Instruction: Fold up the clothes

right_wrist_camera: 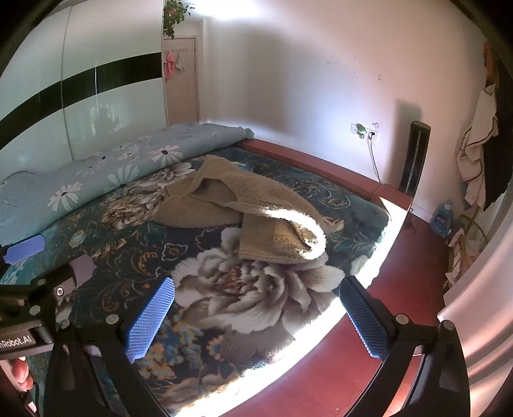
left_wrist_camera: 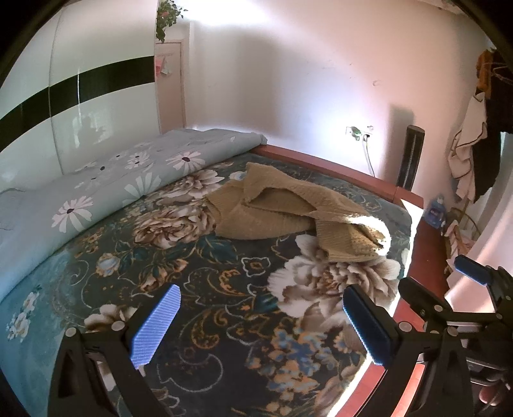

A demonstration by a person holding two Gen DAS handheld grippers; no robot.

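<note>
A tan knit sweater (left_wrist_camera: 282, 208) lies crumpled and unfolded, one sleeve flopped toward the sunlit edge.

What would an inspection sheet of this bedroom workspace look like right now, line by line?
Surface: bed with a dark floral blanket; strong sun along its right edge.
Job's things: tan sweater lies crumpled and unfolded, partly sunlit.
Clutter: rolled daisy quilt along the bed's left side, apart from the sweater.
Grippers: left gripper and right gripper both open, empty, above the near blanket, short of the sweater.
Cables: one cord hangs from a wall socket behind the bed.
Surroundings: wardrobe at left, hanging clothes at right, blue bottle on the red floor, plant above the door.
</note>
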